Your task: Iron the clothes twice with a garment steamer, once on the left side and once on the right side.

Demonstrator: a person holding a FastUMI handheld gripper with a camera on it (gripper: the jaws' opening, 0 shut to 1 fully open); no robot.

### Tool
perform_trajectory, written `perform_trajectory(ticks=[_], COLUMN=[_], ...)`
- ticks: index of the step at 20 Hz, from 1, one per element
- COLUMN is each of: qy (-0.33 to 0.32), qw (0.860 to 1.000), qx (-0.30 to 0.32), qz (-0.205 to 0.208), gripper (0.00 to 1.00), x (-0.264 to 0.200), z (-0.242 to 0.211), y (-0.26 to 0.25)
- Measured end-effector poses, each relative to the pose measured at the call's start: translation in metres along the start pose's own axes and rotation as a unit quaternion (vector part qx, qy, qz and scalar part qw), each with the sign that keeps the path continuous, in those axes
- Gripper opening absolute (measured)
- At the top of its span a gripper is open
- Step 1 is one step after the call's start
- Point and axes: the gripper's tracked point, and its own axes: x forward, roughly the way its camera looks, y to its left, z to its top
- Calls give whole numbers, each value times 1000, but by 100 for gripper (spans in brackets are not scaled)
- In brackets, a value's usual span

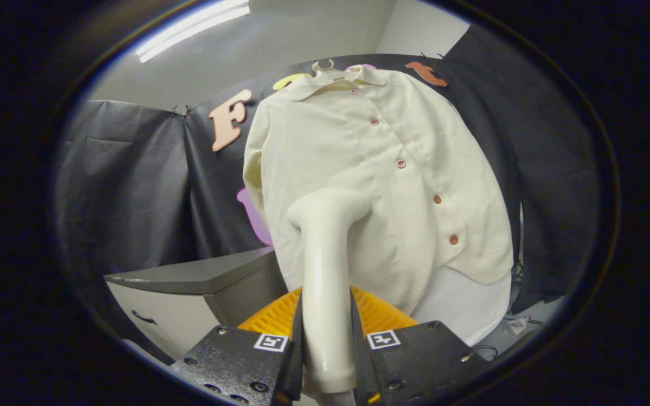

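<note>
A cream button-up shirt (381, 169) hangs on a hanger (323, 66) against the booth's black wall, straight ahead of the fingers. My gripper (326, 316) is shut on the handle of a cream garment steamer (325, 270), which stands upright between the two fingers. The steamer's head (330, 206) bends toward the shirt and sits over its lower left half, left of the row of reddish buttons (437, 199). Whether the head touches the cloth I cannot tell.
A grey-topped cabinet (189, 276) with a dark drawer handle stands low to the left of the shirt. A white panel (466, 304) shows below the shirt's hem. Loose cables (514, 326) lie on the floor at the lower right.
</note>
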Motion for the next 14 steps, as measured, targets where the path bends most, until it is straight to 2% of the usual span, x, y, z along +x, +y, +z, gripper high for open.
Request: perform_trajectory(ticks=[8, 14], qy=[44, 52], qw=[999, 998], qx=[-6, 31], qz=[0, -6], gripper=[37, 37], x=[-24, -35], z=[-62, -75], y=[-22, -48])
